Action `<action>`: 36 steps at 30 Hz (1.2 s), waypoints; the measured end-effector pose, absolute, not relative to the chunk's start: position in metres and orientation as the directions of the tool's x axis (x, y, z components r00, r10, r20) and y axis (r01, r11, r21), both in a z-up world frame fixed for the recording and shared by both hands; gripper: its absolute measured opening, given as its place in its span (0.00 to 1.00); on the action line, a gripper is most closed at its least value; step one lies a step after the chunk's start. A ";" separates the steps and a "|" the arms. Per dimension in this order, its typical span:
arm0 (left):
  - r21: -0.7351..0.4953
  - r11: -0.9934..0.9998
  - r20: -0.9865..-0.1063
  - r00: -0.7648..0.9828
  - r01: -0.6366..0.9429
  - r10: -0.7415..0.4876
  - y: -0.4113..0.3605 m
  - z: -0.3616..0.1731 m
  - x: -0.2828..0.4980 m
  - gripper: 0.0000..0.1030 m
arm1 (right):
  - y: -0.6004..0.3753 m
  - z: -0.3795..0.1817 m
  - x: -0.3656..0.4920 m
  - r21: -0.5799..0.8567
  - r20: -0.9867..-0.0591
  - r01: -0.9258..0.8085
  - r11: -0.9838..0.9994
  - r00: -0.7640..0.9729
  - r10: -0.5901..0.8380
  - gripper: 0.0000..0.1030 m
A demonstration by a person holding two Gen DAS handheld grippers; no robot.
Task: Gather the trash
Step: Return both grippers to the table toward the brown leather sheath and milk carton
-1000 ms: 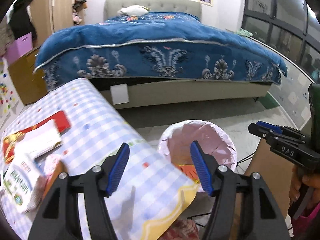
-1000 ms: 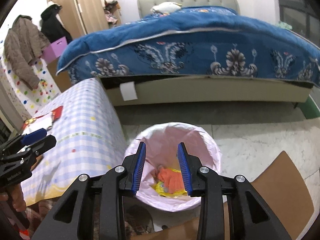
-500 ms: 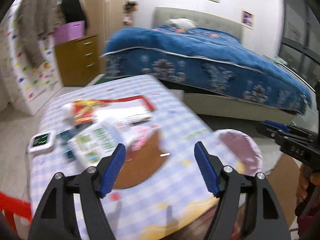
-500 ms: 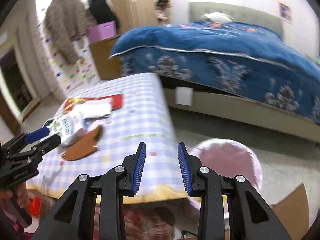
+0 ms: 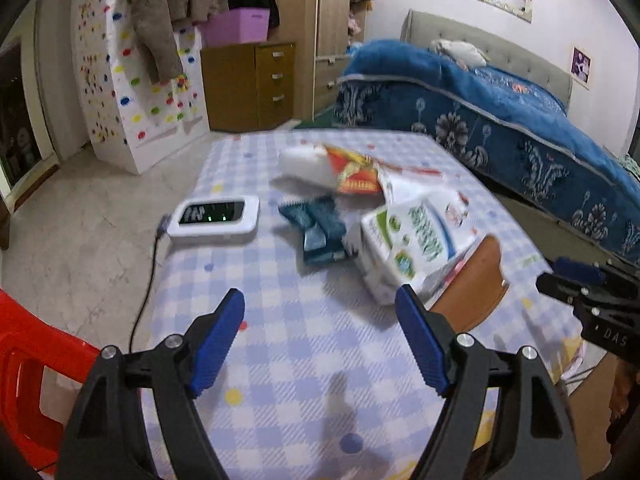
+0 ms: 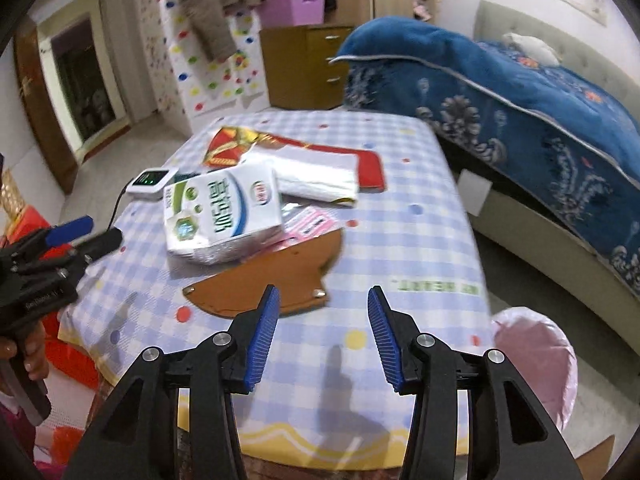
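A white and green milk carton point(image 5: 416, 240) point(image 6: 220, 212) lies on the checked table point(image 5: 304, 352) point(image 6: 400, 216). Beside it lie a dark blue wrapper point(image 5: 320, 224), a brown leather piece point(image 6: 272, 276) point(image 5: 476, 284), a pink wrapper point(image 6: 312, 220), a white folded packet point(image 6: 316, 180) and a red and gold envelope point(image 6: 240, 146) point(image 5: 356, 168). My left gripper point(image 5: 320, 340) is open and empty above the table's near part. My right gripper point(image 6: 322, 336) is open and empty over the table's front edge. The bin with its pink bag point(image 6: 536, 364) stands on the floor at the right.
A white device with green lights point(image 5: 214, 220) point(image 6: 152, 180) lies on the table's left with a cable hanging off. A red plastic chair point(image 5: 28, 368) is at the left. A bed with a blue cover point(image 5: 500, 120) point(image 6: 520, 96) stands behind the table.
Both grippers have swung left from the pink bin to face the table's litter. The right gripper's jaws have opened wider. Neither holds anything.
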State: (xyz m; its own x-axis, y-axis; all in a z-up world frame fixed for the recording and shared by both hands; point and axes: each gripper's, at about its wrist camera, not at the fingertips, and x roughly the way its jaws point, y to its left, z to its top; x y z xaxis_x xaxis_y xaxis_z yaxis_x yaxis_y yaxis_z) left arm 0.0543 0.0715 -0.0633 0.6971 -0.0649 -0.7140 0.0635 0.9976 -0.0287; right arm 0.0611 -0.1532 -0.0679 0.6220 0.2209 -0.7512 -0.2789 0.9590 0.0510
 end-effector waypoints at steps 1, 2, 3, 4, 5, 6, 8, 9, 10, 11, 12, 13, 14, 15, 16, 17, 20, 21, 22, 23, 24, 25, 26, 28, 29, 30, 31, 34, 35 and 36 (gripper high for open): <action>-0.027 0.997 -0.723 0.688 0.068 -0.067 0.069 -0.068 0.055 0.73 | -0.150 -0.069 0.062 0.048 -0.754 -0.283 0.958 0.619 0.221 0.46; -0.023 0.997 -0.736 0.674 0.072 -0.065 0.067 -0.074 0.058 0.73 | -0.148 -0.070 0.063 0.045 -0.756 -0.285 0.958 0.617 0.219 0.46; -0.017 0.997 -0.743 0.667 0.072 -0.061 0.067 -0.078 0.056 0.73 | -0.148 -0.071 0.064 0.044 -0.758 -0.285 0.958 0.615 0.217 0.46; -0.011 0.997 -0.749 0.660 0.070 -0.055 0.065 -0.083 0.059 0.73 | -0.148 -0.071 0.064 0.043 -0.759 -0.283 0.958 0.614 0.215 0.46; -0.010 0.998 -0.752 0.657 0.068 -0.052 0.063 -0.087 0.060 0.73 | -0.149 -0.072 0.064 0.041 -0.759 -0.278 0.960 0.615 0.211 0.46; -0.011 0.998 -0.755 0.654 0.068 -0.053 0.059 -0.089 0.062 0.73 | -0.150 -0.071 0.064 0.041 -0.759 -0.273 0.961 0.617 0.207 0.46; -0.003 0.997 -0.761 0.646 0.079 -0.053 0.052 -0.095 0.066 0.73 | -0.155 -0.070 0.064 0.042 -0.758 -0.259 0.965 0.621 0.200 0.46; 0.008 0.996 -0.766 0.641 0.087 -0.050 0.046 -0.097 0.068 0.73 | -0.159 -0.070 0.064 0.043 -0.757 -0.252 0.967 0.623 0.196 0.46; 0.019 0.995 -0.771 0.635 0.095 -0.046 0.042 -0.100 0.069 0.73 | -0.163 -0.070 0.064 0.047 -0.757 -0.244 0.969 0.624 0.194 0.46; 0.025 0.995 -0.777 0.628 0.101 -0.044 0.039 -0.103 0.071 0.73 | -0.167 -0.069 0.063 0.050 -0.756 -0.234 0.971 0.627 0.190 0.46; 0.035 0.994 -0.785 0.618 0.107 -0.039 0.036 -0.106 0.073 0.73 | -0.172 -0.069 0.063 0.053 -0.755 -0.226 0.973 0.629 0.187 0.46; 0.050 0.993 -0.792 0.610 0.107 -0.026 0.033 -0.108 0.073 0.73 | -0.175 -0.069 0.062 0.056 -0.754 -0.220 0.974 0.630 0.186 0.46; 0.059 0.993 -0.790 0.613 0.105 -0.018 0.031 -0.108 0.073 0.73 | -0.180 -0.069 0.062 0.061 -0.753 -0.212 0.975 0.632 0.185 0.46; 0.064 0.993 -0.790 0.612 0.103 -0.013 0.030 -0.107 0.073 0.73 | -0.183 -0.070 0.061 0.064 -0.752 -0.207 0.976 0.633 0.183 0.47; 0.071 0.992 -0.795 0.607 0.104 -0.007 0.030 -0.107 0.073 0.72 | -0.186 -0.070 0.060 0.065 -0.752 -0.201 0.977 0.634 0.180 0.47; 0.068 0.992 -0.799 0.601 0.107 -0.010 0.029 -0.107 0.073 0.70 | -0.189 -0.071 0.060 0.068 -0.752 -0.195 0.978 0.635 0.179 0.47; 0.036 0.991 -0.813 0.580 0.129 -0.046 0.020 -0.106 0.066 0.70 | -0.198 -0.073 0.058 0.081 -0.751 -0.180 0.980 0.635 0.178 0.47; 0.039 0.988 -0.813 0.580 0.149 -0.055 0.011 -0.106 0.061 0.70 | -0.201 -0.074 0.057 0.086 -0.751 -0.175 0.981 0.635 0.179 0.47; 0.036 0.985 -0.813 0.579 0.167 -0.068 0.004 -0.106 0.058 0.70 | -0.203 -0.075 0.057 0.091 -0.752 -0.171 0.981 0.634 0.181 0.47; 0.035 0.983 -0.812 0.578 0.179 -0.076 -0.004 -0.106 0.056 0.70 | -0.205 -0.076 0.056 0.096 -0.752 -0.167 0.981 0.633 0.181 0.47; 0.033 0.978 -0.811 0.577 0.204 -0.093 -0.015 -0.106 0.053 0.70 | -0.207 -0.076 0.056 0.098 -0.753 -0.165 0.981 0.633 0.182 0.47; 0.028 0.975 -0.809 0.577 0.221 -0.107 -0.022 -0.106 0.052 0.70 | -0.208 -0.076 0.056 0.100 -0.753 -0.163 0.982 0.633 0.182 0.47; 0.019 0.969 -0.805 0.578 0.245 -0.130 -0.030 -0.106 0.050 0.70 | -0.210 -0.076 0.055 0.102 -0.753 -0.161 0.982 0.633 0.182 0.47; -0.005 0.956 -0.799 0.574 0.293 -0.180 -0.043 -0.106 0.047 0.70 | -0.211 -0.075 0.054 0.101 -0.750 -0.159 0.982 0.636 0.181 0.47; -0.015 0.952 -0.800 0.568 0.307 -0.195 -0.046 -0.106 0.046 0.70 | -0.212 -0.074 0.053 0.098 -0.749 -0.158 0.983 0.638 0.178 0.47; -0.031 0.948 -0.800 0.561 0.317 -0.213 -0.047 -0.105 0.045 0.71 | -0.213 -0.074 0.053 0.098 -0.747 -0.158 0.983 0.640 0.177 0.47; -0.049 0.947 -0.796 0.560 0.317 -0.229 -0.046 -0.103 0.043 0.71 | -0.213 -0.073 0.052 0.099 -0.746 -0.158 0.983 0.642 0.178 0.49; -0.061 0.956 -0.784 0.579 0.287 -0.224 -0.033 -0.095 0.040 0.71 | -0.211 -0.074 0.052 0.099 -0.749 -0.166 0.981 0.637 0.183 0.58; -0.061 0.961 -0.778 0.590 0.270 -0.215 -0.026 -0.092 0.039 0.71 | -0.208 -0.074 0.053 0.098 -0.750 -0.174 0.980 0.634 0.188 0.59; -0.058 0.967 -0.772 0.603 0.247 -0.200 -0.015 -0.089 0.037 0.74 | -0.202 -0.075 0.053 0.097 -0.753 -0.191 0.977 0.627 0.198 0.61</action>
